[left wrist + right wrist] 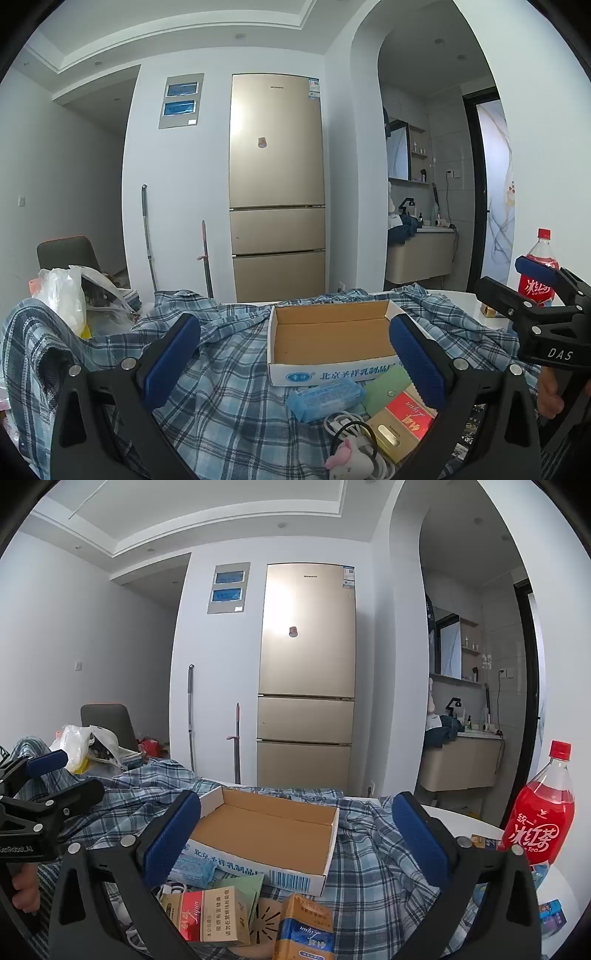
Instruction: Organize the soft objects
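Observation:
A blue plaid shirt [229,387] [369,849] lies spread and crumpled over the table. On it stands an empty open cardboard box [332,373] [258,867]. In front of the box lie a blue tissue pack [325,398] [194,867], a green pouch [384,387] [240,890] and a small pink plush toy [343,461]. My left gripper [295,332] hovers open above the shirt, facing the box. My right gripper [297,812] is open too, over the box and the clutter. Nothing sits between either pair of pads. Each gripper shows at the edge of the other's view: the right gripper [517,280], the left gripper [62,777].
A red cigarette pack [402,417] [203,915], an orange-and-blue pack [306,926] and a white cable [347,424] lie among the soft things. A red drink bottle [539,273] [543,819] stands at the right on the white table [461,823]. A plastic bag [62,291] [77,746] sits far left.

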Available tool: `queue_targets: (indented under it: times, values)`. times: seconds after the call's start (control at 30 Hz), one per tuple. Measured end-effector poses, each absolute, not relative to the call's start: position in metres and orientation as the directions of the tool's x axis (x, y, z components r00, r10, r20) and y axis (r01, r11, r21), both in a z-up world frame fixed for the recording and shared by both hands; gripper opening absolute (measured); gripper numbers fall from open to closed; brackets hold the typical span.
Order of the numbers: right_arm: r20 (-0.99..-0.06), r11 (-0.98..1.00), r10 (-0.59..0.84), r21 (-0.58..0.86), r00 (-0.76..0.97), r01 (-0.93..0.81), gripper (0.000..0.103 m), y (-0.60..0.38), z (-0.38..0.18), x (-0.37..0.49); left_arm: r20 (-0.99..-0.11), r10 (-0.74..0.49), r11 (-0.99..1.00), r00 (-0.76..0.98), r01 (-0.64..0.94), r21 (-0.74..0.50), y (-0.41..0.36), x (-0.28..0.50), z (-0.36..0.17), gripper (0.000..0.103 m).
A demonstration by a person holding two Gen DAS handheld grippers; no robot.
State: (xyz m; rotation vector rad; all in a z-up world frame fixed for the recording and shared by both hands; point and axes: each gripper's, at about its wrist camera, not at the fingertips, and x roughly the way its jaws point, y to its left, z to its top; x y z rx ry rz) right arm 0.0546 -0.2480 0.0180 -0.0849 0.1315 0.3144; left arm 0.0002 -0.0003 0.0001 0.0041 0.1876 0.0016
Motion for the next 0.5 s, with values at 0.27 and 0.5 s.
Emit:
queue_targets:
  times: [0.27, 0.5]
  values:
    - [-0.126, 0.954, 0.285, -0.061, 0.95, -0.294, 0.103, -0.2515, 0.0183, 0.0512, -0.185, 0.002, 1.0, 0.983, -0.002, 0.0, -0.0002, 0.0007, -0.0001, 0.103]
    - [-0.125, 0.953, 0.29, -0.056, 0.949, -0.299, 0.103, -0.2543, 0.0192, 0.0495, -0.182, 0.002, 1.0, 0.983, -0.002, 0.004, -0.0009, 0.0003, -0.0008, 0.103]
